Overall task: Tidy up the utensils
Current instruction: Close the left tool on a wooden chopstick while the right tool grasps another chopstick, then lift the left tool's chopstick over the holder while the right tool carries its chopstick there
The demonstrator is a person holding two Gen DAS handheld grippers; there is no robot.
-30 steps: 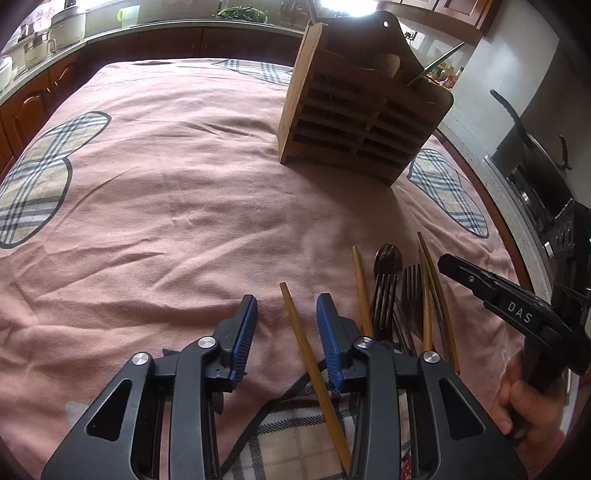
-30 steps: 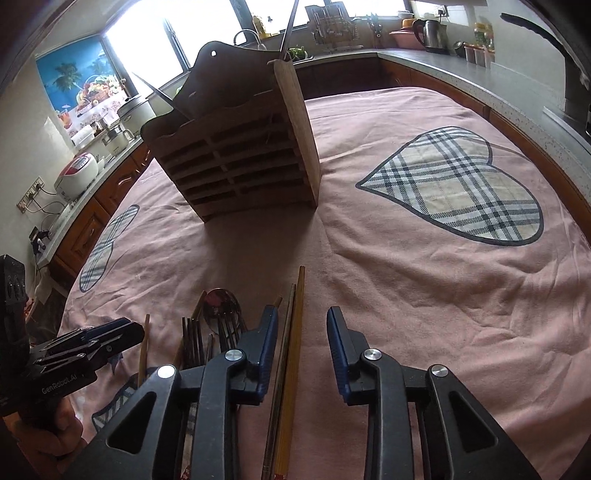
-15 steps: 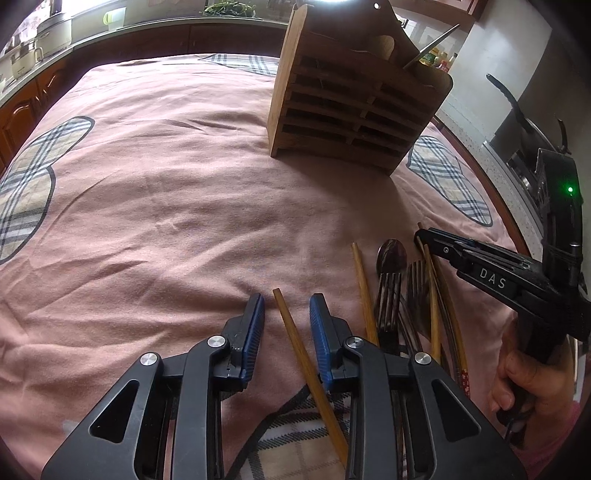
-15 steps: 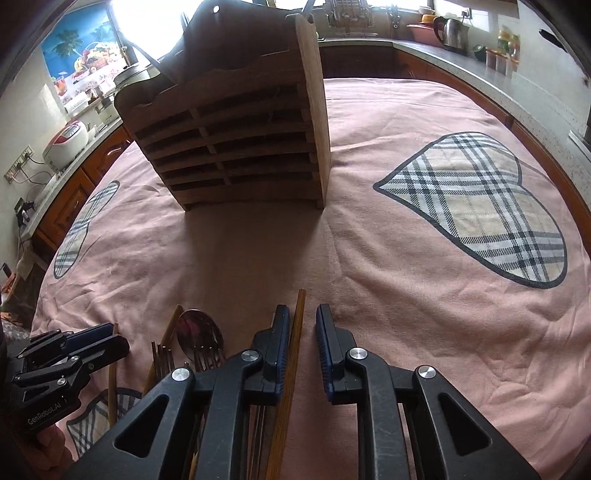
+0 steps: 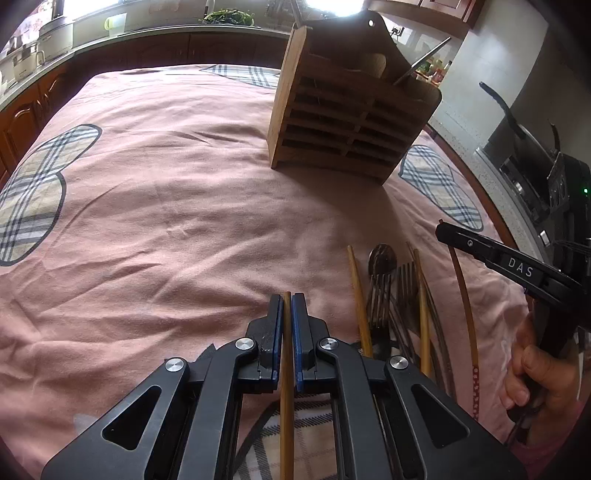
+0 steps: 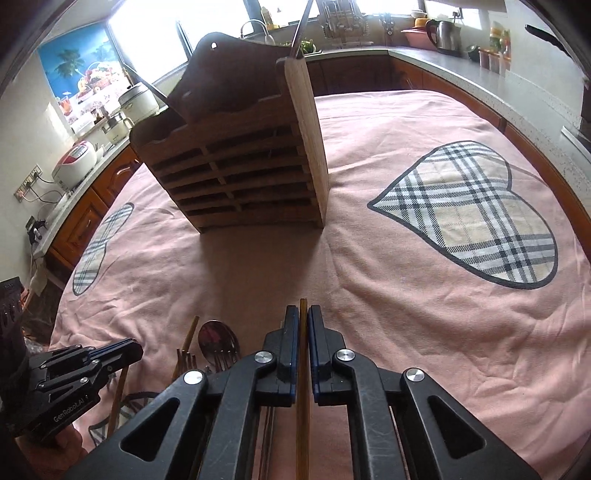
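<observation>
My left gripper point(image 5: 287, 301) is closing its jaws, and the blue pads press on a wooden chopstick point(image 5: 286, 406) low over the cloth. My right gripper point(image 6: 303, 312) is closing too, its pads clamped on a darker chopstick point(image 6: 303, 424). In the left wrist view the right gripper point(image 5: 443, 230) comes in from the right with that chopstick point(image 5: 463, 295) slanting beneath it. Between the two lies a pile of utensils: a spoon point(image 5: 382, 258), forks point(image 5: 406, 284) and more chopsticks point(image 5: 358, 295). The slatted wooden utensil holder point(image 5: 343, 125) stands upright further back, with a few utensils in it.
A pink cloth point(image 5: 166, 221) with plaid heart patches point(image 6: 476, 214) covers the table. Kitchen counters ring it, with rice cookers point(image 6: 75, 166) on the left and a kettle point(image 6: 441, 31) behind. A stove with a pan point(image 5: 517, 147) sits beyond the table's right edge. A hand point(image 5: 535, 369) grips the right tool.
Both grippers' jaws have come together, each onto the chopstick that lay between its open fingers. The hands themselves have barely moved.
</observation>
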